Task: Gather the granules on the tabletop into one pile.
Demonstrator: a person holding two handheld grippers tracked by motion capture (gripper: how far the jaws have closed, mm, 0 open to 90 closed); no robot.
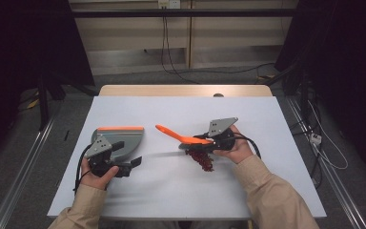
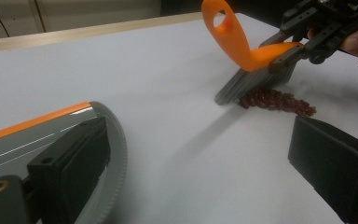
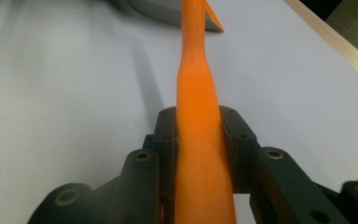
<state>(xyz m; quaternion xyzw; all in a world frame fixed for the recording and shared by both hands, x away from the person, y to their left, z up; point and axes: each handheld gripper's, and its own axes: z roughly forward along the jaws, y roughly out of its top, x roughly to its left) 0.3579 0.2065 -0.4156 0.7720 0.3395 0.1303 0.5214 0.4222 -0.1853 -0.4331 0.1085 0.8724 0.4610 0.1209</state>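
The left gripper (image 1: 134, 162) lies low on the table with its jaws apart, gripped from behind by the left hand (image 1: 97, 177), while the right gripper (image 1: 196, 143), held level in the right hand (image 1: 238, 148), is clamped tight on an orange handle (image 3: 198, 140).

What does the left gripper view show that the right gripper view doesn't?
Left gripper view alone: the brush's grey bristles set against a heap of small red bits, the hanging hole at the end of the handle, and the left gripper with its jaws apart, one pad lying over the dustpan. Right gripper view alone: the right gripper up close, both pads clamped on the handle. Shared: the orange brush handle, the grey dustpan with its orange edge, and the white table.
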